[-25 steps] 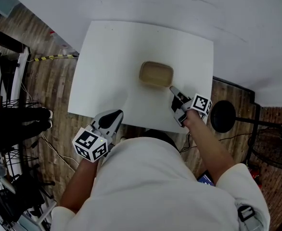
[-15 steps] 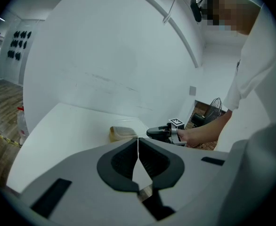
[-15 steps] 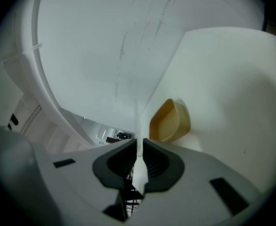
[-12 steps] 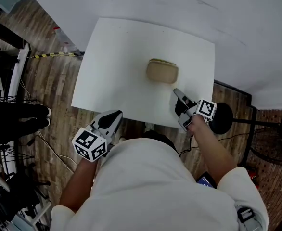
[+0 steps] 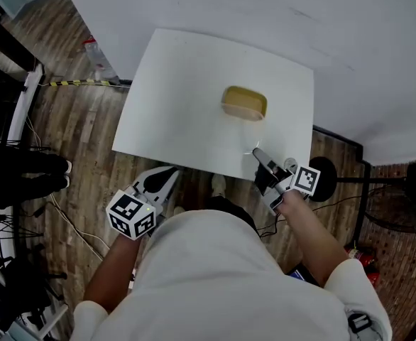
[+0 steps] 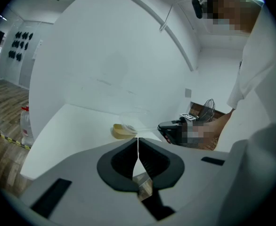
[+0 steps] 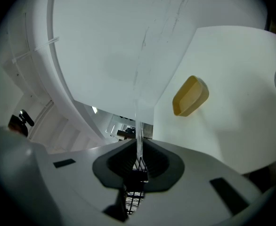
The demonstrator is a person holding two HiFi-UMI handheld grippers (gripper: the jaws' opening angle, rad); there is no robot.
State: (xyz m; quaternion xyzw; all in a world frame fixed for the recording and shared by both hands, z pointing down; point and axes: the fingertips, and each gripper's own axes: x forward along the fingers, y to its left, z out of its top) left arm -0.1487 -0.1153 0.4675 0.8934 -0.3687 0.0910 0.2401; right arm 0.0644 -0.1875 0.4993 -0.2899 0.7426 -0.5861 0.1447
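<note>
Closest to the person's body, at the near left edge of the table (image 5: 167,98), the left gripper (image 5: 168,174) hangs over the wooden floor (image 5: 80,133). Its jaws are pressed together with nothing between them, and the marker cube sits behind them near the person's forearm.

Off to the right, just past the table's near right corner, the right gripper (image 5: 257,154) points inward over the tabletop. Its jaws are clenched on the thin edge of a clear lid (image 7: 138,131), which stands up out of the jaws as a narrow see-through strip in the right gripper view. From the left gripper view the lid (image 6: 134,119) shows as a faint clear shell held in the air, just above and in front of the tub. Whether it touches the tub cannot be told.

Farther in, the yellow-tan tub (image 5: 244,102) sits upright on the white tabletop, toward the right half and closer to the far edge, apart from both grippers.

Beyond the table's right side a black round stand base (image 5: 323,180) rests on the floor, and a plain white wall (image 5: 265,13) runs along the table's far edge.
</note>
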